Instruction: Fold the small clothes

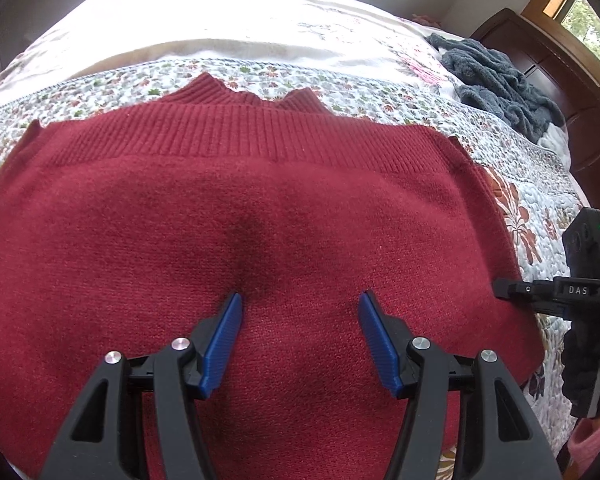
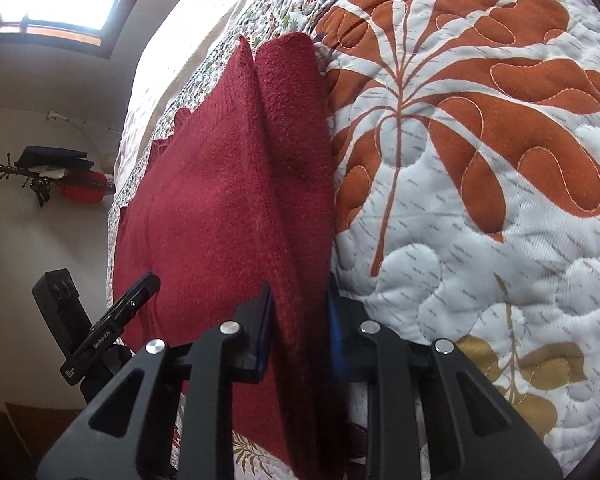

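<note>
A red knit sweater (image 1: 260, 200) lies flat on the floral quilt (image 1: 540, 216), ribbed hem and collar toward the far side. My left gripper (image 1: 301, 296) hovers open just over its middle, blue pads wide apart with nothing between them. In the right wrist view the sweater (image 2: 228, 184) shows a doubled-over side edge, and my right gripper (image 2: 299, 286) is shut on that thick edge. The right gripper (image 1: 504, 286) also shows at the sweater's right side in the left wrist view. The left gripper (image 2: 140, 286) appears over the sweater in the right wrist view.
A grey-blue fluffy garment (image 1: 496, 80) lies bunched at the bed's far right, next to dark wooden furniture (image 1: 560, 92). A cream sheet (image 1: 220, 32) covers the far half of the bed. A wall rack (image 2: 40, 176) holds items beyond the bed.
</note>
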`<state>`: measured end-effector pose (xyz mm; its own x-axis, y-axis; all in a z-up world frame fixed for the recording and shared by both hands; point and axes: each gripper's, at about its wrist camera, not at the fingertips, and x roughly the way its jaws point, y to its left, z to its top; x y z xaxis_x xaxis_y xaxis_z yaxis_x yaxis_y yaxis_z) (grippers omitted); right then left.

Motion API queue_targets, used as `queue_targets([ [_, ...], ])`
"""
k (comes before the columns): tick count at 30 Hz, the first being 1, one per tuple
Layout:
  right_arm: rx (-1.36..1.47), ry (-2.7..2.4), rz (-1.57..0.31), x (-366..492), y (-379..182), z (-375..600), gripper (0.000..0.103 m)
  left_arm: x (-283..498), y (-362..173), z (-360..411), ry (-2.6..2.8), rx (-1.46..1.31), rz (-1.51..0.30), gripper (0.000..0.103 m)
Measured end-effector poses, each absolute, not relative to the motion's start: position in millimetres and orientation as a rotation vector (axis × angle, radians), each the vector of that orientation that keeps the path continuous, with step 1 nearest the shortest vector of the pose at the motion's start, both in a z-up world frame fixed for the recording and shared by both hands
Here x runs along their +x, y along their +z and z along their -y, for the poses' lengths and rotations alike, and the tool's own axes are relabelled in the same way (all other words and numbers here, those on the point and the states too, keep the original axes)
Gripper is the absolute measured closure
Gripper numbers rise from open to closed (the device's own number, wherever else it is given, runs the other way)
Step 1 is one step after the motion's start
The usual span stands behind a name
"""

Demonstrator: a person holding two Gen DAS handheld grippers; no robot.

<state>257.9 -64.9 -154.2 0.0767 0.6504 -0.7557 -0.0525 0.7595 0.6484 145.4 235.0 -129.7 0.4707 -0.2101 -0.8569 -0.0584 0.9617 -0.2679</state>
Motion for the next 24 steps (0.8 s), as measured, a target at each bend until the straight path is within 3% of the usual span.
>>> queue_targets([
  [13, 0.323, 0.683, -1.286, 245.4, -44.7, -23.4, 0.087, 127.8, -103.2, -276.1, -0.122, -0.399, -1.049, 0.042],
  [24, 0.050, 0.711, -1.313, 224.2, -46.1, -141.9, 0.087, 114.1, -94.8, -326.4, -0.059, -0.486, -1.026, 0.042],
])
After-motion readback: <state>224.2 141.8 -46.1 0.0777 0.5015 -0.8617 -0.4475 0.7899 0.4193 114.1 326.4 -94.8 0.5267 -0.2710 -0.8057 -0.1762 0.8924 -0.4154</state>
